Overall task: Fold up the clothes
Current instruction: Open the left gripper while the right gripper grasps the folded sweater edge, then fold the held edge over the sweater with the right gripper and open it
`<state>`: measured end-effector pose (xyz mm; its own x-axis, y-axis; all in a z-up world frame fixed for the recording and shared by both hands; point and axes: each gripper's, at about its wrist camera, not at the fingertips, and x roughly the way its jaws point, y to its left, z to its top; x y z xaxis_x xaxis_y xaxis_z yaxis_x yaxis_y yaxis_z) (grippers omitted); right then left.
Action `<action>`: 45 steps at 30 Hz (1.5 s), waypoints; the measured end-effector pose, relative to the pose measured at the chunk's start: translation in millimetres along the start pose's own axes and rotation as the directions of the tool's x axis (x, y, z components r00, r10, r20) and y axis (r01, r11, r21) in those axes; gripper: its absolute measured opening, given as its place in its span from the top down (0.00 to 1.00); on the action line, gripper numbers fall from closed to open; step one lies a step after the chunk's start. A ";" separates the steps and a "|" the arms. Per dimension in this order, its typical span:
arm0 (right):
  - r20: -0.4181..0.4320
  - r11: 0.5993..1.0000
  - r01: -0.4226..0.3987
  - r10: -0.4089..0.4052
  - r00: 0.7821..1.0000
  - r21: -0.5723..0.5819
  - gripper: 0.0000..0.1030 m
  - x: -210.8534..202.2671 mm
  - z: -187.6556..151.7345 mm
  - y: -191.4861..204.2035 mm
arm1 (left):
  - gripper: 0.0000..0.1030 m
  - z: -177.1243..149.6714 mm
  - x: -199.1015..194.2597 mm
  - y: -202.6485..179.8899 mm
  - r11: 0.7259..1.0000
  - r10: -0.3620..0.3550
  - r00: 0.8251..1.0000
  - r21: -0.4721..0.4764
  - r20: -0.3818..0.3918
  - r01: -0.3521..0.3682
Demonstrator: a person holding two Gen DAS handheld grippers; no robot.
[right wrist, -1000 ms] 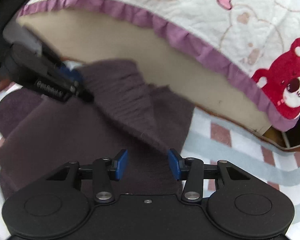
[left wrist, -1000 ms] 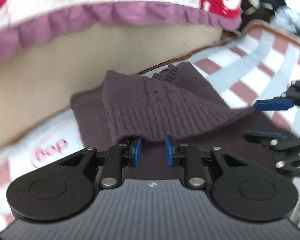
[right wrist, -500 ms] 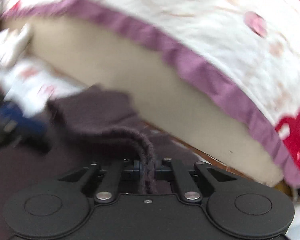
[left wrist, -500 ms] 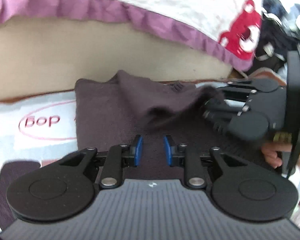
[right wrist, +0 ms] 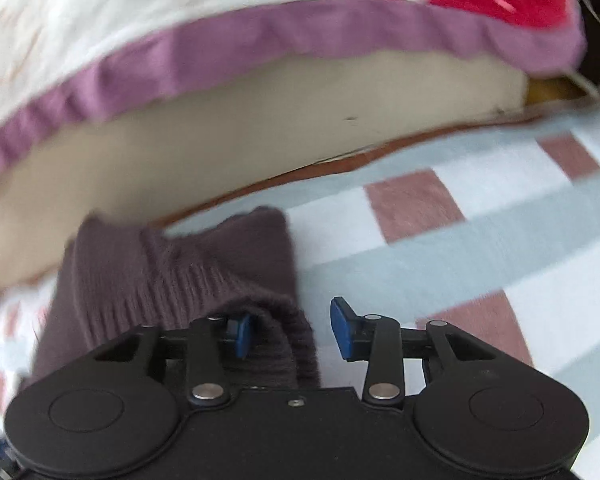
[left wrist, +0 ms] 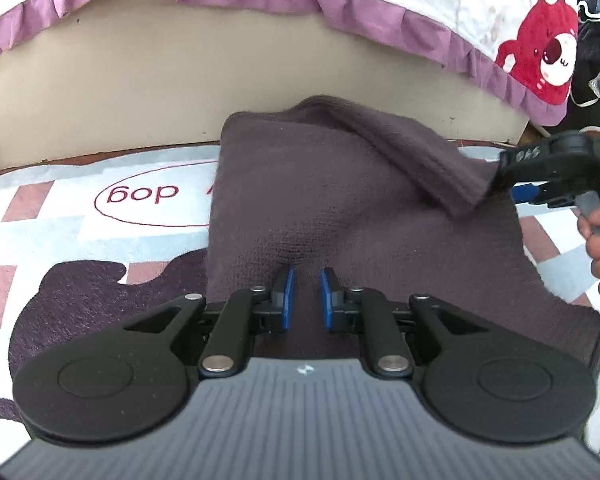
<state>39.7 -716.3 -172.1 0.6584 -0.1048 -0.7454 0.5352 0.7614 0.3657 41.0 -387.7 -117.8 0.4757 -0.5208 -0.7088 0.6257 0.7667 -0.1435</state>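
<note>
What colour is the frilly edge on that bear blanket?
Purple; the blanket's frill shows sharpest in the left wrist view.

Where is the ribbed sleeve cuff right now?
In the right wrist view the ribbed sleeve cuff lies between the opening right gripper pads, at the sweater's right edge above the checked mat.

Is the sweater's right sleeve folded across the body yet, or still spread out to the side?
Folded partway. The sleeve lies diagonally across the sweater, its cuff at the right tool, whose jaws are opening.
</note>
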 end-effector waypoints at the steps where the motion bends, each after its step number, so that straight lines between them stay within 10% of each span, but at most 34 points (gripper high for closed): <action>1: 0.016 0.997 -0.028 0.027 1.000 0.071 0.81 -4.4 -0.8 -9.8 | 0.95 0.9 0.0 -0.4 1.000 0.003 1.000 0.002 -0.004 -0.003; 2: 0.068 0.984 -0.093 0.083 0.994 0.152 0.96 -10.8 -1.5 -21.8 | 1.00 4.9 -0.7 4.6 0.999 -0.020 1.000 -0.034 -0.010 0.020; 4: 0.183 0.960 -0.155 0.113 0.977 0.233 0.96 -27.9 -1.3 -36.7 | 1.00 12.8 -2.1 14.7 0.992 -0.067 0.998 -0.106 -0.019 0.064; 7: 0.241 0.996 0.013 -0.035 0.970 0.092 0.94 -50.0 3.5 -29.3 | 1.00 35.8 -6.9 14.8 0.979 -0.179 0.983 -0.094 0.037 0.182; 11: 0.112 0.976 -0.207 0.199 0.974 0.062 0.87 -35.7 2.1 -24.2 | 0.97 69.8 32.5 -12.8 0.947 -0.321 0.940 -0.029 -0.117 0.320; 14: -0.028 0.974 -0.209 0.207 0.978 -0.088 0.69 -22.4 -5.6 1.9 | 0.97 86.0 90.3 -34.3 0.936 -0.342 0.891 -0.025 -0.298 0.351; 20: -0.117 0.969 -0.099 0.074 0.990 -0.227 0.64 -7.4 -24.0 19.7 | 0.97 123.1 139.6 -66.9 0.945 -0.317 0.919 0.003 -0.234 0.326; 24: -0.109 0.985 -0.119 0.106 0.988 -0.122 0.63 -0.6 -18.0 5.6 | 0.93 133.9 131.2 -84.8 0.963 -0.253 0.967 0.082 -0.039 0.256; 27: -0.121 0.990 -0.127 0.118 0.986 -0.064 0.60 7.2 -16.5 0.2 | 0.50 130.8 108.2 -92.4 0.979 -0.176 0.978 0.127 0.108 0.162; 37: -0.273 0.992 -0.011 0.045 0.961 0.124 0.34 -27.8 -49.5 -9.5 | 0.49 36.6 26.6 -37.5 0.995 -0.086 0.995 0.048 -0.048 0.088; 41: -0.257 0.961 0.025 0.048 0.965 0.275 0.29 -58.9 -89.6 -20.0 | 0.48 -3.1 -1.9 -13.5 0.989 -0.136 0.991 0.052 0.000 0.136; 43: -0.279 0.945 -0.007 0.104 0.955 0.327 0.35 -65.5 -103.3 -23.1 | 0.48 -10.6 -2.3 -9.5 0.991 -0.112 0.994 0.070 -0.014 0.113; 45: -0.252 0.947 -0.085 0.169 0.953 0.311 0.71 -73.5 -103.1 -18.0 | 0.48 -15.1 -5.8 -4.4 0.995 -0.080 0.997 0.057 -0.022 0.081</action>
<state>-72.8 -656.3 -181.4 0.5841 0.1898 -0.7892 0.6154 0.5305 0.5830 26.2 -382.4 -123.5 0.4104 -0.5717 -0.7104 0.6962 0.6996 -0.1608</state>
